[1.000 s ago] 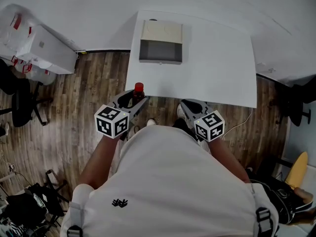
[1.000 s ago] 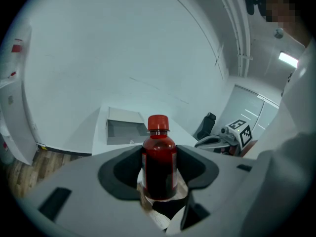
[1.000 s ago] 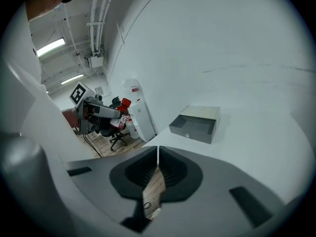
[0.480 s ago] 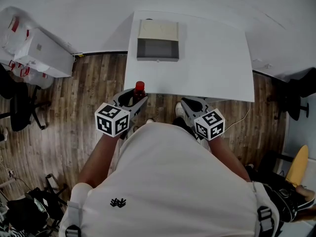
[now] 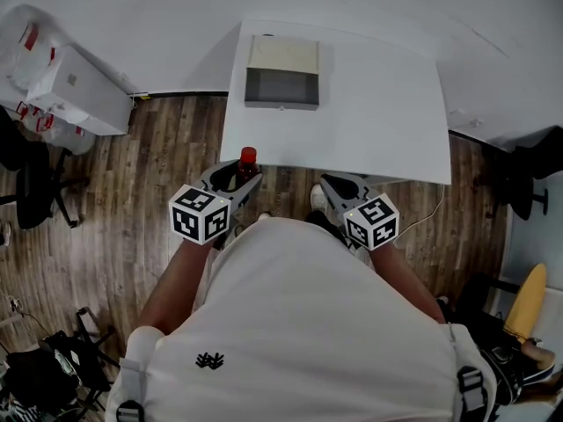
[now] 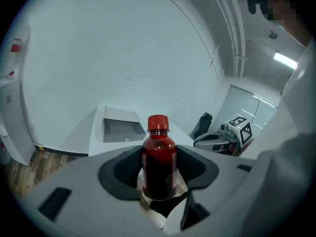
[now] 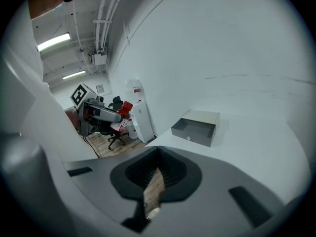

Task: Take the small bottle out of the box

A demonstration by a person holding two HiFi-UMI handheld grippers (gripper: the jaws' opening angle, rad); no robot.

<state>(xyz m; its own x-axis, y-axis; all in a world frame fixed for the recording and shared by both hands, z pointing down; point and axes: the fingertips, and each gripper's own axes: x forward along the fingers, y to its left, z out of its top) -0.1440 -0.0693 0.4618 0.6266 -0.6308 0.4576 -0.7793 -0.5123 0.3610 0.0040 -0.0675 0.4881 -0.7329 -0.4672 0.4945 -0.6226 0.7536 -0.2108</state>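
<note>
This is looking like an office. A black swivel chair (image 5: 40,187) is standing on brown wood-plank flooring (image 5: 149,183) near a white table (image 5: 378,104).

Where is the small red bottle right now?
In the head view, the small red bottle stands upright in the left gripper's jaws, over the wooden floor, just short of the white table's near edge.

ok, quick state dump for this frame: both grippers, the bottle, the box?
left gripper: shut on the small bottle, held short of the table's near edge.
small bottle: upright, red cap on, out of the box.
right gripper: shut, nothing between its jaws.
box: open, sitting on the table, nothing visible inside.
</note>
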